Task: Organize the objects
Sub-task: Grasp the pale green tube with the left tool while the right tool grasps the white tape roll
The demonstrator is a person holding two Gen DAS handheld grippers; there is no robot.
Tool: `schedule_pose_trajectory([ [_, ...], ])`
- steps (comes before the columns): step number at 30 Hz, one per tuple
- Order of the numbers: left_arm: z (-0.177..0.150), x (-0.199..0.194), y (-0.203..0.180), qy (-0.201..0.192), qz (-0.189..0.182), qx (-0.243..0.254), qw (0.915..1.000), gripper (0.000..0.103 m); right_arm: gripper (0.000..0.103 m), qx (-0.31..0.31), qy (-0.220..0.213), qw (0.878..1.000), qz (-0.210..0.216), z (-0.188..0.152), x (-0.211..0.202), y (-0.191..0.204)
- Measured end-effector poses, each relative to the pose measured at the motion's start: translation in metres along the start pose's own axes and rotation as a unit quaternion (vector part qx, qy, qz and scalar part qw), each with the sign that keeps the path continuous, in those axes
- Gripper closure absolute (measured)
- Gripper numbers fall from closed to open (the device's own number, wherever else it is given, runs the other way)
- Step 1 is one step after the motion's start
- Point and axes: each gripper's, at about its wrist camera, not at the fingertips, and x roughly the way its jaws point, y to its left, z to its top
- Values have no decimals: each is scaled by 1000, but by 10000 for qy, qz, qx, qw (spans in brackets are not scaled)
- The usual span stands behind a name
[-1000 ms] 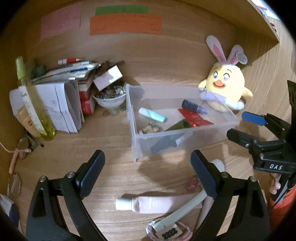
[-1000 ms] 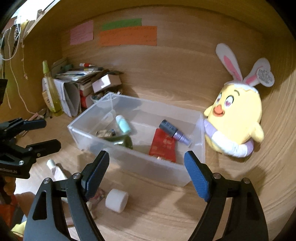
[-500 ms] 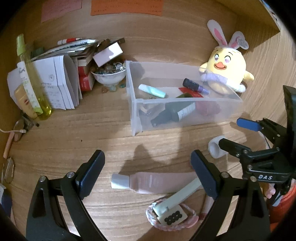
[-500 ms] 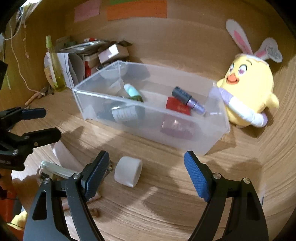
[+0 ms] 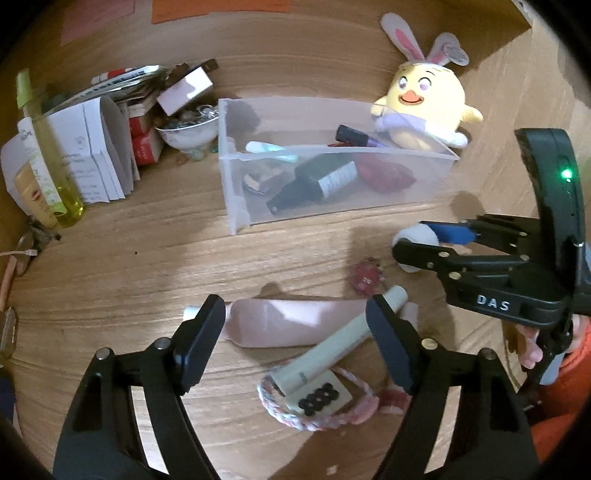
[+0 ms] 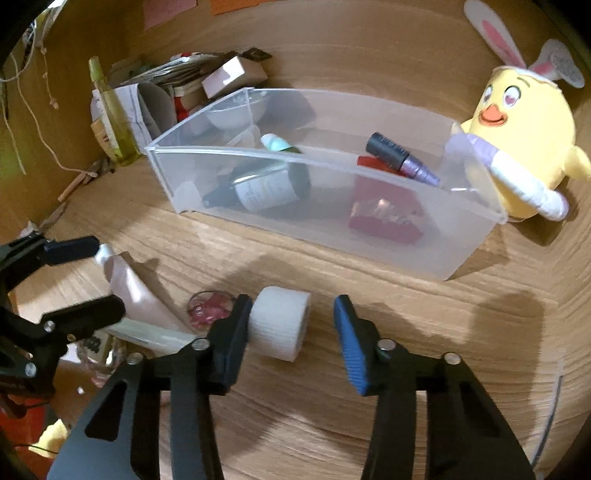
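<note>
Now we are closing the right gripper (image 6: 291, 332) around the white roll (image 6: 281, 322); one pad is touching it, the other still standing clear. Our left gripper (image 5: 295, 332) is narrowing, unclenched, over the pink tube (image 5: 291, 326). Beyond both tongs, the clear bin (image 6: 369, 236) is waiting; next needs a firm pinch. "DAS" marks the right tongs.

Home desk nook: wooden surface (image 5: 147, 266), plush chick (image 5: 428, 99), sticky notes (image 6: 170, 9) on wall, paper stack (image 5: 96, 147), cosmetics bin (image 6: 332, 236).
</note>
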Motion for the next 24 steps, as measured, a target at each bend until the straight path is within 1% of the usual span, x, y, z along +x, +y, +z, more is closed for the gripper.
schedule_pose_trajectory([
  [1,-1,0,-2,16,-29,24,10000,25,73,-31,11,10000,-10,0,0,1],
  [3,-3,-1,-4,34,-69,62,10000,28,76,-104,-13,9999,-33,-1,-1,4],
  [8,-8,-1,-11,80,-137,220,9996,34,77,-162,-100,9997,-130,-4,-6,4],
  [10,-9,1,-14,141,-169,315,9993,40,77,-123,-123,9998,-137,-5,-8,2],
  [14,-11,5,-19,234,-175,491,9984,42,77,-18,-167,9998,-139,-6,-14,-3],
  [19,-12,15,-22,367,-269,642,9969,50,77,130,-200,9996,-143,-10,-19,-9],
  [20,-12,15,-22,346,-262,654,9969,51,77,156,-198,9996,-141,-11,-20,-10],
  [24,-10,16,-21,292,-290,700,9967,65,77,226,-187,9995,-142,-14,-21,-12],
])
